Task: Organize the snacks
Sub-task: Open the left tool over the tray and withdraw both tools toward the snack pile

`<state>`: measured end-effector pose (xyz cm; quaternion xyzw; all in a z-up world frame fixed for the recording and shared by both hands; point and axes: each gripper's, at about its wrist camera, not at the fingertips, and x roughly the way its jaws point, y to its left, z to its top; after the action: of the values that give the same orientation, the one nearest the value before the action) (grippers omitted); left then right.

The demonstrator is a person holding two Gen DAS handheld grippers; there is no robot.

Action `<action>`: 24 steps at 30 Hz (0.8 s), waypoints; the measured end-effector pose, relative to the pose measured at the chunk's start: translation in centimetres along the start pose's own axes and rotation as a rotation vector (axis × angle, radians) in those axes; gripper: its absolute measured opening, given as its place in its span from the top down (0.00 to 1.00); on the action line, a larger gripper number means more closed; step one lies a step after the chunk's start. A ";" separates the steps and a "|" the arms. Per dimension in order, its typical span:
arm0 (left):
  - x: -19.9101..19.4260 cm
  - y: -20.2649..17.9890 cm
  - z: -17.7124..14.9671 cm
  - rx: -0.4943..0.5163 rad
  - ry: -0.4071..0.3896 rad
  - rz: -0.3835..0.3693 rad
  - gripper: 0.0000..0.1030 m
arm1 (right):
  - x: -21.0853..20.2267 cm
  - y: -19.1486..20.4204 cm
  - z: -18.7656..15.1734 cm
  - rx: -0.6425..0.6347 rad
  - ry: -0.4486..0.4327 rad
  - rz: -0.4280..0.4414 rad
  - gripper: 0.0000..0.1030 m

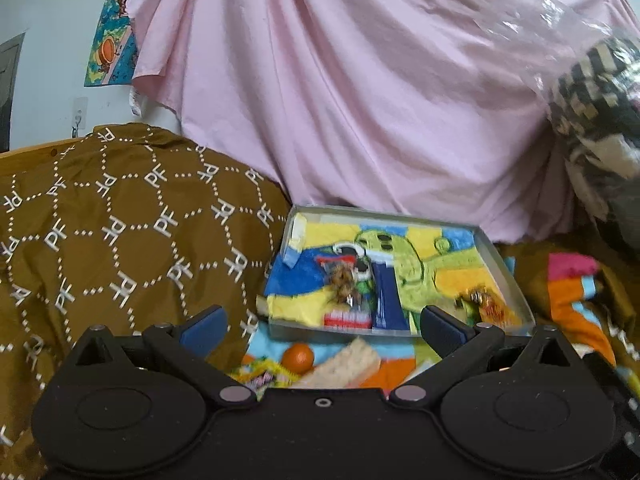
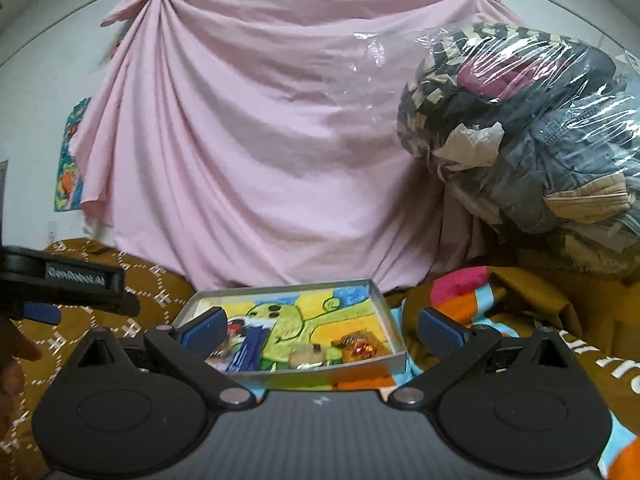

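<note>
Jaws wide — grey tray [image 1: 505, 276] snack-strewn

The right gripper [image 2: 320, 330] hangs with jaws spread wide and nothing between them, just before a shallow grey tray [image 2: 390, 322]. Inside lie blurred snacks [image 2: 360, 347], perhaps wrapped sweets. The left gripper [image 2: 68, 280] juts in at left.

Pink sheet [image 2: 256, 152] drapes the wall behind a cluttered bed.
A brown quilt [image 1: 120, 232] with a white "PF" pattern lies at left; a clear plastic bag of clothes [image 2: 532, 136] bulges at right; a colourful cartoon poster [image 1: 114, 28] hangs beside the sheet.
</note>
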<state>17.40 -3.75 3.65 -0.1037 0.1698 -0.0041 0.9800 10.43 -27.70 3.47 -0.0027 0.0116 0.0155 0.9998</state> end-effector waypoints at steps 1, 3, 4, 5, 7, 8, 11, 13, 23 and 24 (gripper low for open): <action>-0.3 0.1 -0.4 0.006 0.006 -0.001 0.01 | -0.6 0.1 -0.1 -0.002 0.004 0.002 0.00; -1.0 0.3 -1.1 0.014 0.021 -0.005 0.01 | -1.6 0.4 -0.2 0.001 0.015 0.004 0.00; -1.3 0.4 -1.4 0.019 0.028 -0.005 0.01 | -2.1 0.4 -0.2 0.004 0.023 0.004 0.00; -1.5 0.5 -1.7 0.025 0.032 -0.003 0.01 | -2.5 0.5 -0.3 0.005 0.032 0.005 0.00; -2.2 0.8 -2.3 0.042 0.034 -0.002 0.01 | -3.3 0.8 -0.7 0.004 0.054 0.005 0.00; -2.6 1.0 -2.6 0.050 0.032 0.003 0.01 | -3.7 0.9 -0.9 0.003 0.065 0.002 0.00; -3.4 1.6 -3.6 0.068 0.045 0.011 0.01 | -4.4 1.2 -1.5 -0.004 0.105 -0.002 0.00; -4.0 2.3 -4.3 0.070 0.056 0.018 0.01 | -4.7 1.4 -1.7 -0.001 0.132 -0.001 0.00; -4.8 4.4 -8.4 0.121 0.152 0.008 0.01 | -3.9 3.0 -3.3 -0.060 0.311 -0.021 0.00; -4.7 4.5 -8.8 0.129 0.167 -0.001 0.01 | -3.7 3.1 -3.5 -0.069 0.325 -0.020 0.00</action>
<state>9.90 -0.94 -3.78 -0.0399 0.2504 -0.0241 0.9670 6.52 -24.70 0.07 -0.0395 0.1726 0.0055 0.9842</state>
